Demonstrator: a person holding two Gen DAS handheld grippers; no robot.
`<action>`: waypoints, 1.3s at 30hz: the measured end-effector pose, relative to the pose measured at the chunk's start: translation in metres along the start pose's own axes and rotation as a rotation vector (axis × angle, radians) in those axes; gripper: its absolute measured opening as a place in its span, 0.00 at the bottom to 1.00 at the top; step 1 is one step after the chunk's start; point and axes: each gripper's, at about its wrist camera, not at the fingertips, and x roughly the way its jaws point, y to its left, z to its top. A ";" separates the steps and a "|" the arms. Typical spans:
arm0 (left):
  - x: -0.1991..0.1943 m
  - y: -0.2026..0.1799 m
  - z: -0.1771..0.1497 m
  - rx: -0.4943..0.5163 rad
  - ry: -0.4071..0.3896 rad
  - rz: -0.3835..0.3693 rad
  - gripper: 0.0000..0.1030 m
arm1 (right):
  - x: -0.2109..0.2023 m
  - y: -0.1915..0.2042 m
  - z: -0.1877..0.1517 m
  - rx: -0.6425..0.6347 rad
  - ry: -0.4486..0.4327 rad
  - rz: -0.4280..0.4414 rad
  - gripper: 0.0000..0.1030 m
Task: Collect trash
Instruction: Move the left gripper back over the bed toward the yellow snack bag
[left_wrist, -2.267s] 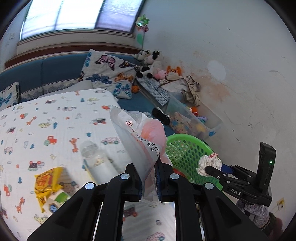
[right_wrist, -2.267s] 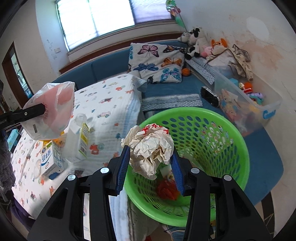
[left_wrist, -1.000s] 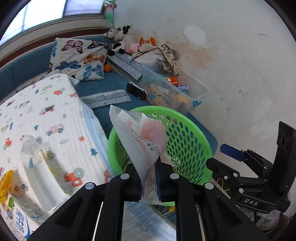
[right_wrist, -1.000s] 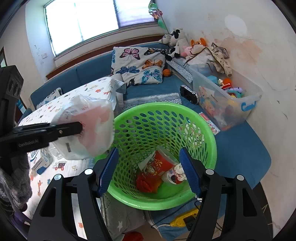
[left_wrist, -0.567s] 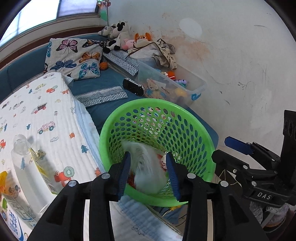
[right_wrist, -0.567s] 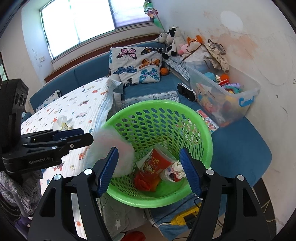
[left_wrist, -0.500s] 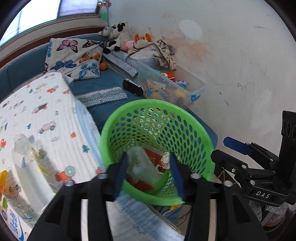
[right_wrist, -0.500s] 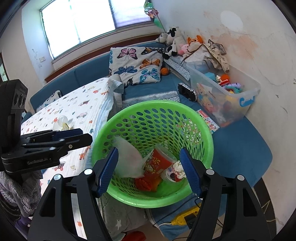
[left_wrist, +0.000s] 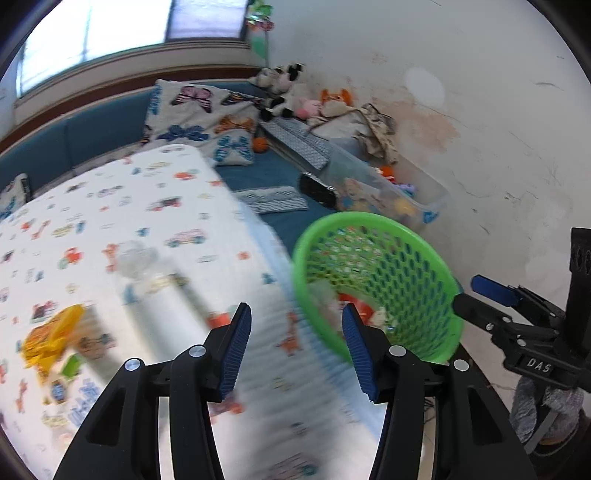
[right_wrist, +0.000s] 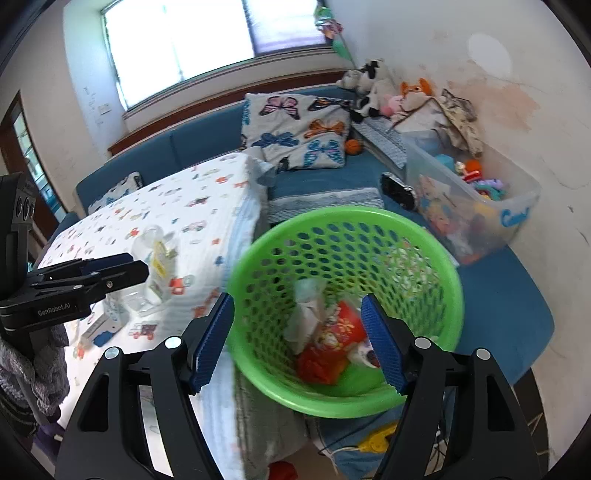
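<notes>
The green trash basket (right_wrist: 439, 258) stands beside the cloth-covered table (right_wrist: 207, 199); it also shows in the left wrist view (left_wrist: 436, 258). Inside lie a pale plastic bag (right_wrist: 308, 310), a red wrapper (right_wrist: 332, 343) and other scraps. My right gripper (right_wrist: 297, 338) is open and empty above the basket's near rim. My left gripper (left_wrist: 297, 349) is open and empty over the table's edge, left of the basket. On the table stand a clear plastic bottle (left_wrist: 162, 291), a yellow wrapper (left_wrist: 51, 339) and a milk carton (right_wrist: 101, 326).
A clear toy bin (right_wrist: 476, 206) sits on the blue bench (right_wrist: 517, 306) behind the basket, with a black handheld device (right_wrist: 399, 190), butterfly cushions (right_wrist: 295, 129) and stuffed toys (right_wrist: 373, 85). A yellow power strip (right_wrist: 376, 439) lies on the floor below the basket.
My left gripper opened and dropped the plastic bag into the basket, then swung back left over the table. My right gripper had earlier dropped the crumpled paper in and stays open.
</notes>
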 end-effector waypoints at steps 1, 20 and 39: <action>-0.005 0.007 -0.002 -0.006 -0.007 0.017 0.50 | 0.001 0.003 0.000 -0.005 0.000 0.005 0.70; -0.064 0.132 -0.033 -0.185 -0.054 0.240 0.59 | 0.021 0.065 0.006 -0.096 0.035 0.109 0.73; -0.027 0.181 -0.034 -0.280 0.031 0.266 0.76 | 0.045 0.100 0.007 -0.140 0.085 0.148 0.77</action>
